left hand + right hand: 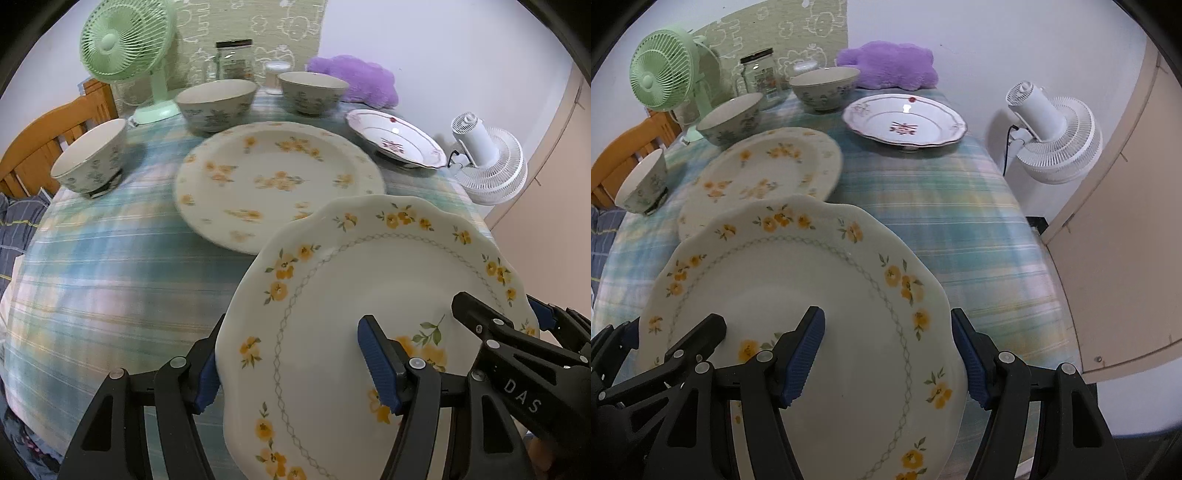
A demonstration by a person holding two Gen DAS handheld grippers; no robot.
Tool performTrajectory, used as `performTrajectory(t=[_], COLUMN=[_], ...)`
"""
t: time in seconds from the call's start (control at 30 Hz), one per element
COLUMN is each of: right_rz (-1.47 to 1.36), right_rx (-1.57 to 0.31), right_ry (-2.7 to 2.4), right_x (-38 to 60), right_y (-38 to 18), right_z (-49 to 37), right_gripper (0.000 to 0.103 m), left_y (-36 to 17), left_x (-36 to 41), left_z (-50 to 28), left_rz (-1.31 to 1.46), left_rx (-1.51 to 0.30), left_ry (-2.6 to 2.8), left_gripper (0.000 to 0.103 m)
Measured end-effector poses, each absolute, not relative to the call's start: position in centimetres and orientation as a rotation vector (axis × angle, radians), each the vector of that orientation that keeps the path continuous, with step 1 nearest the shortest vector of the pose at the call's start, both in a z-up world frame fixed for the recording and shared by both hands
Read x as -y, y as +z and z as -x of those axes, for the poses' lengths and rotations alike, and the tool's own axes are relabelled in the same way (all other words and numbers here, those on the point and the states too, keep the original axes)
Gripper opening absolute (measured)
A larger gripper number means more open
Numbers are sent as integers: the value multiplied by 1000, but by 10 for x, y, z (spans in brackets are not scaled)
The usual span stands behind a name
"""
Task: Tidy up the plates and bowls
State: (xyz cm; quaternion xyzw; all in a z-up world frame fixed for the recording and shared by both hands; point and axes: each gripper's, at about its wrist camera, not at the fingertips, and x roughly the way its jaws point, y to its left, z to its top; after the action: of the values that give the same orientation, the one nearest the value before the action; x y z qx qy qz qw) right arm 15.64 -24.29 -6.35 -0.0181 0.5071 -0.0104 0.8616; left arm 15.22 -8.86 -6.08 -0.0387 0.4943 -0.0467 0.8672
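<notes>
A scalloped white plate with yellow flowers [332,277] [794,266] hangs tilted above the checked tablecloth [110,258]. My left gripper [291,369] is shut on its left rim, one blue pad under the edge and one on top. My right gripper [886,362] is shut on the right rim the same way. Just beyond lies a large round yellow-flowered plate [277,184] [764,166]. A plate with red motifs [395,136] [905,118] sits at the far right. Three blue-flowered bowls [92,158] [216,103] [314,90] stand along the left and back.
A green fan [125,44], a glass jar [234,59] and a purple plush [354,77] line the table's back. A white fan [487,162] stands off the right edge, beside a beige panel [1108,221]. A wooden chair [44,140] is at the left.
</notes>
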Motion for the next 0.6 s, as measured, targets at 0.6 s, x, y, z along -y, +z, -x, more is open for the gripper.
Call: performTrajectory(t=[0.6], right_rz=[-27], right_rx=[-1128], right_ry=[-52], right_x=[333], right_y=[-100], right_z=[-173], right_gripper=[71], left_y=[-92], left_x=[168], left_z=[-175], left_rz=[26], left_rx=[-1105], left_ry=[-127], left_gripper=[68])
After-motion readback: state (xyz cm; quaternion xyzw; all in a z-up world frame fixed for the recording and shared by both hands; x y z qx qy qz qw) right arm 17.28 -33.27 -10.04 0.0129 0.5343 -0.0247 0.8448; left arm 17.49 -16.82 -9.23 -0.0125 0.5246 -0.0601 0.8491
